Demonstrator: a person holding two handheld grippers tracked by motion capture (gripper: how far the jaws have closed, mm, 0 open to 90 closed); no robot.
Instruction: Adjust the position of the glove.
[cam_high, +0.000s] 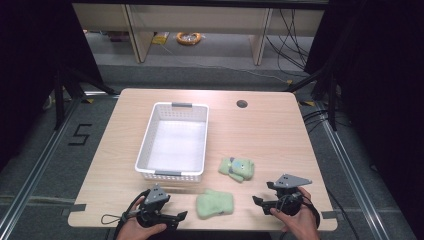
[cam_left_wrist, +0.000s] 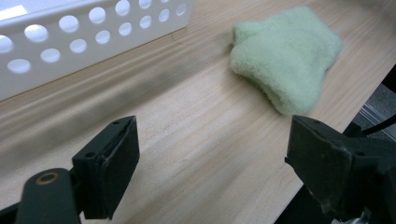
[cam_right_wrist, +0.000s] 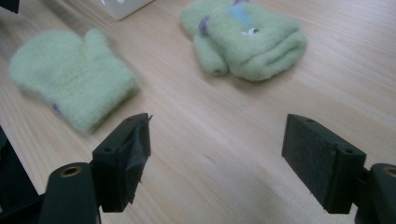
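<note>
Green mittens, two: plain mitten (cam_high: 215, 203) and patterned mitten (cam_high: 236, 168) on counter (cam_high: 260, 130) beside white basket (cam_high: 145, 145); left tongs (cam_high: 181, 216) and right tongs (cam_high: 257, 202) spread, empty; approach step, next likely grasping the plain mitten.

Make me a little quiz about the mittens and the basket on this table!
1. How many green mittens lie on the table?
2. True or false: one mitten is already inside the white basket.
3. Which mitten has a face on it: A, the plain mitten near the left hand-held gripper, or B, the far mitten beside the basket?

Key:
1. Two.
2. False; both lie on the wood, and the basket looks empty.
3. B; the right gripper view shows an eye and blue and purple patches on it. Both the left and the right hand-held gripper are open, holding nothing.
</note>
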